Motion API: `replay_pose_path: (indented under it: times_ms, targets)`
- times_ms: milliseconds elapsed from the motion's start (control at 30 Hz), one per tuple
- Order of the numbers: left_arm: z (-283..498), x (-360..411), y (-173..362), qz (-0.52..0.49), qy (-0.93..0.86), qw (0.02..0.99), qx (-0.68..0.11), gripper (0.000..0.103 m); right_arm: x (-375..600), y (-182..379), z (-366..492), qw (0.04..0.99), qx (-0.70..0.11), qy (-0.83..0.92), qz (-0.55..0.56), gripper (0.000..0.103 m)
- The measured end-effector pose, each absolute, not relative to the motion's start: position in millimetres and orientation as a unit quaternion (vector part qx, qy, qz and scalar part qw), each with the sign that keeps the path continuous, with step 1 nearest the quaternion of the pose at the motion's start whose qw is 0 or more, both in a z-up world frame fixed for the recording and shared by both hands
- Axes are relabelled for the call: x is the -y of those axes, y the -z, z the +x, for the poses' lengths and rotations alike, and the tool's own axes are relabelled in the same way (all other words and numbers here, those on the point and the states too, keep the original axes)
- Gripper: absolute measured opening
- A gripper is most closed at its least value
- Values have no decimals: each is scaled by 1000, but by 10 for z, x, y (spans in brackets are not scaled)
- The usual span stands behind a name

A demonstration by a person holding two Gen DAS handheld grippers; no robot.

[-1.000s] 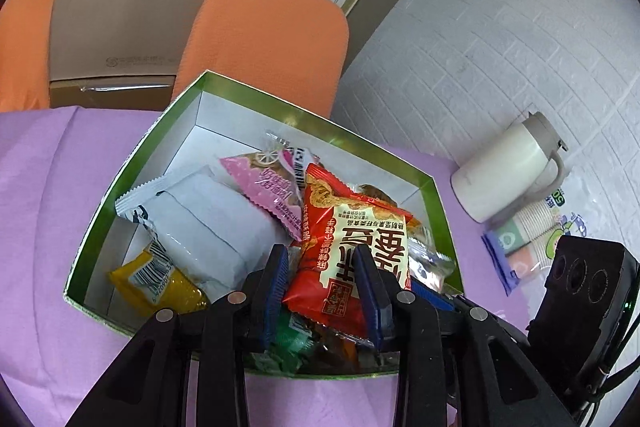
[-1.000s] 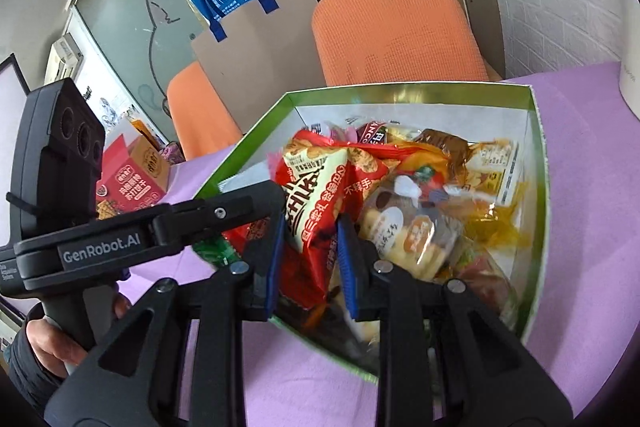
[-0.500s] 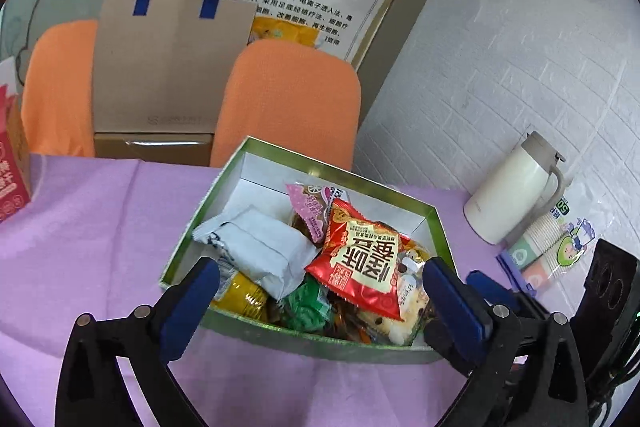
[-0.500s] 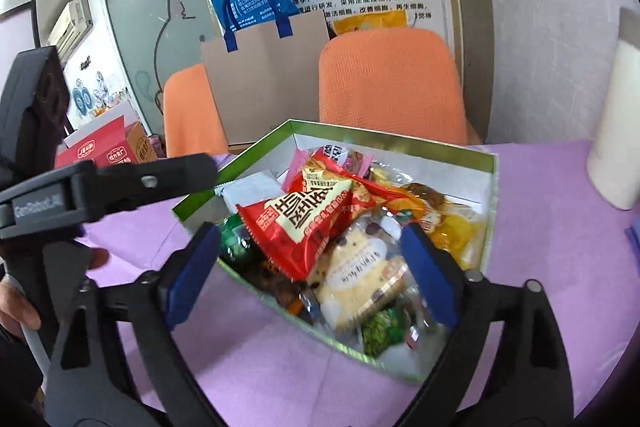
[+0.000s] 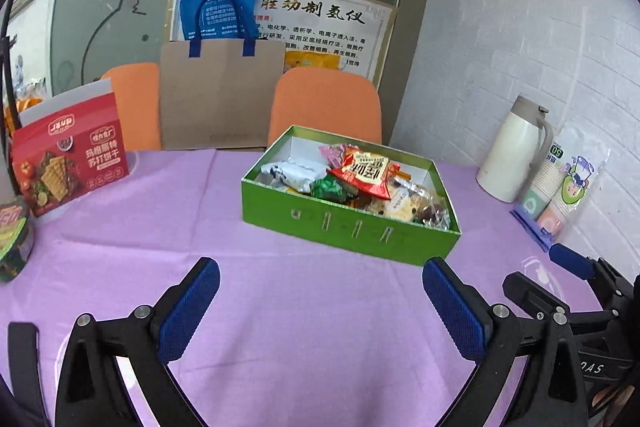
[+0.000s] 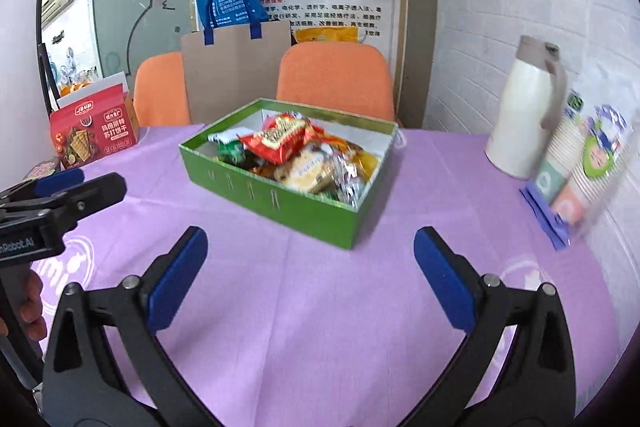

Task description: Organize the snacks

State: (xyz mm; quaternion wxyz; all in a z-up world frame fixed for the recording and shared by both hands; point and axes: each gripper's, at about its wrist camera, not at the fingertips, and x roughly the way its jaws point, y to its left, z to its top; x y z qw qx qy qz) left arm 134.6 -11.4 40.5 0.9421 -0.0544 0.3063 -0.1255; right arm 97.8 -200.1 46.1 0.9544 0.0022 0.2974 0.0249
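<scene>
Change in grippers: a second ago both were closed down inside the box on the red packet; half a second ago they had spread; now both are pulled back over bare purple cloth, well short of the box.
Left gripper [image 5: 320, 303]: jaws spread wide, holding nothing.
Right gripper [image 6: 310, 275]: jaws spread wide, holding nothing; its blue tip also shows at the right edge of the left wrist view.
Green box [image 5: 348, 227]: open, on the worktop [image 5: 312, 327] ahead of both grippers, filled with snacks.
Red packet [image 5: 366, 173]: lies on top of the heap in the box, released; its large yellow-and-white characters are too small to read now.
Other snacks: a white wrapper [image 5: 294, 173] at the far left of the box, a green one [image 5: 328, 187] just beside the red packet, a biscuit pack [image 6: 306, 169] near the front.
Red carton [image 5: 70, 155]: stands far left on the worktop, Chinese print and a cracker picture.
Blue bag [image 5: 222, 3]: hangs on the far wall, marked "PZ".
Poster [image 5: 320, 27]: heading reads "胜功制氢仪".
Left gripper body: reads "nRobot.AI" in the right wrist view.
Flask [image 5: 514, 151]: white, far right, beside a sleeve of paper cups [image 5: 560, 195].
</scene>
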Motion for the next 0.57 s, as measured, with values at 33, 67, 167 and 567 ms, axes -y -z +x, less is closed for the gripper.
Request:
replay_pose_path:
  times_ms: [33, 67, 167, 567]
  targets:
    - [1299, 128, -372, -54, 121, 942, -310, 103, 2019, -422, 927, 953, -302, -20, 8, 103]
    - [1257, 134, -327, -50, 113, 942, -314, 103, 2029, -384, 888, 952, -305, -15, 13, 103]
    - [1139, 130, -236, -40, 92, 943, -317, 103, 2037, -284, 795, 950, -311, -1, 17, 103]
    - [1010, 112, -172, -30, 83, 940, -328, 103, 2096, -212, 732, 947, -320, 20, 37, 103]
